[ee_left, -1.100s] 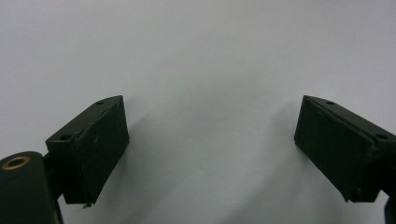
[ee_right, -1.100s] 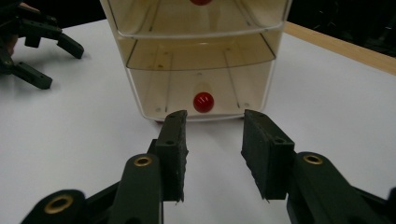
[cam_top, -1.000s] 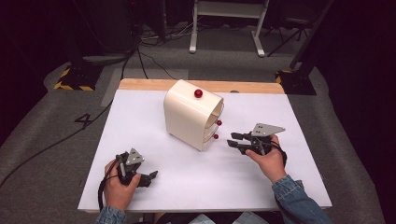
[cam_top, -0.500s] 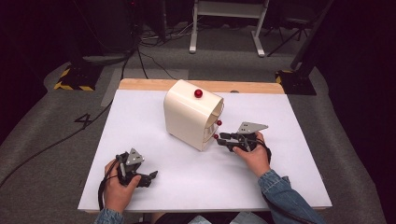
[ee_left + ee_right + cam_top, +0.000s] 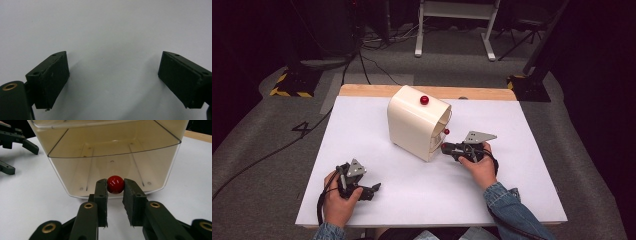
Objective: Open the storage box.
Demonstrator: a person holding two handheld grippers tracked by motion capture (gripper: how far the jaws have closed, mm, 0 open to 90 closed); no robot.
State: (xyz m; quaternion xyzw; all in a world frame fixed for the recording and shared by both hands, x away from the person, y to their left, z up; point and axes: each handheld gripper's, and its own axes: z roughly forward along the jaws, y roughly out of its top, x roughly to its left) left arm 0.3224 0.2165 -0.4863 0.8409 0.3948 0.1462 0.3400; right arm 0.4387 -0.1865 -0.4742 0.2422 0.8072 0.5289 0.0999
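1. The knob (image 5: 115,184) is a shiny red ball low on the front of the cream box (image 5: 414,122). It sticks out of the clear front panel (image 5: 113,167) toward the right gripper (image 5: 115,185). Being round, it has no long axis of its own to tell.
2. The right gripper's jaws are closed on the knob, one black pad on each side of it, both touching. In the high view this gripper (image 5: 448,147) lies level, its jaws pointing at the box's front and its grey plate (image 5: 477,136) on top.
3. The box stands upright on the white table (image 5: 522,165), toward the far middle. Its curved top runs front to back, and its open face turns toward the person's right hand (image 5: 479,167).
4. A second red knob (image 5: 424,100) sits on top of the box. A third (image 5: 446,131) shows on the front, just above the right gripper.
5. The left gripper (image 5: 373,190) rests on the table well apart from the box, near the table's near edge, held in the left hand (image 5: 337,200). Its jaws stand wide apart over bare table with nothing between them; its own view shows the two pads (image 5: 52,77) far from each other.
6. Beyond the box, the table's far edge is a strip of bare wood (image 5: 482,93).
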